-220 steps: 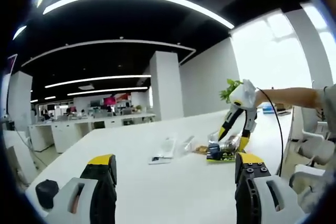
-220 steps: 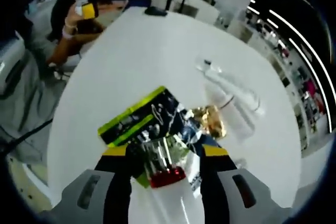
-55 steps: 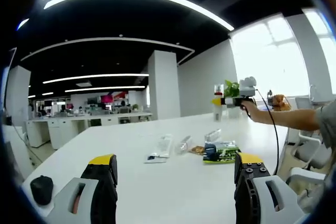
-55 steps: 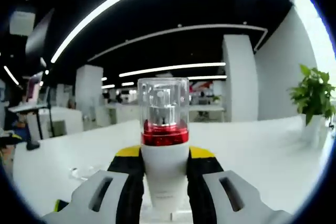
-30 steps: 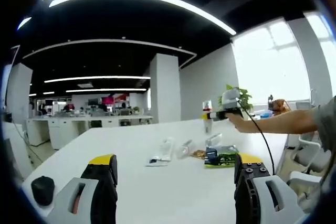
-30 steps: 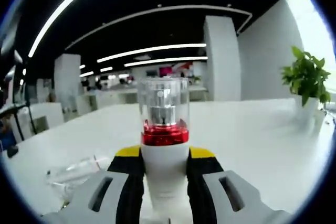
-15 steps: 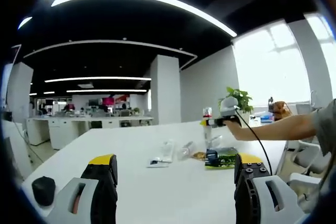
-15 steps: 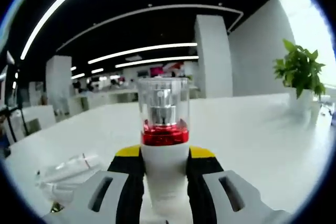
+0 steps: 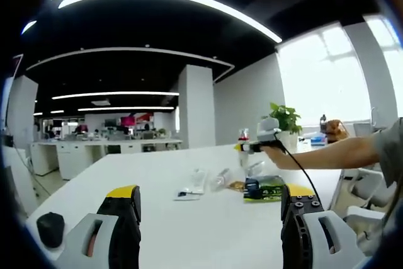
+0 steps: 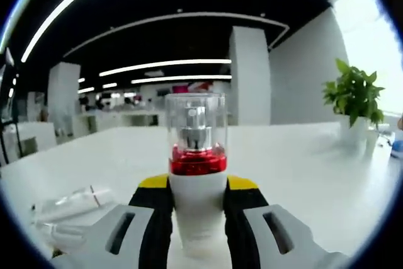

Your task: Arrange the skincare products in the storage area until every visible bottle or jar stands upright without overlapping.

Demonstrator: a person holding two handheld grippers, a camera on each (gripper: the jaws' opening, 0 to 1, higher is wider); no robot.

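Observation:
A white pump bottle (image 10: pixel 197 181) with a red collar and a clear cap stands upright between my right gripper's (image 10: pixel 197 218) yellow-tipped jaws, which are shut on its body. In the left gripper view the same bottle (image 9: pixel 242 150) is held by that right gripper (image 9: pixel 257 147) low over the white table (image 9: pixel 189 218), just behind the other products. These lie flat: clear packets (image 9: pixel 199 179), a gold item (image 9: pixel 238 185) and a green-and-black pack (image 9: pixel 264 187). My left gripper (image 9: pixel 211 218) stays open near the table's front, far from them, nothing between its jaws.
A person's arm (image 9: pixel 340 152) reaches in from the right with a cable hanging from it. A potted plant (image 10: pixel 354 102) stands at the table's far right. Clear packets (image 10: pixel 66 209) lie left of the held bottle. A black mouse (image 9: pixel 47 228) sits at the near left corner.
The right gripper has carried the bottle from the pile up, then left and down toward the table behind the flat packs. The left gripper has hardly moved and stays open.

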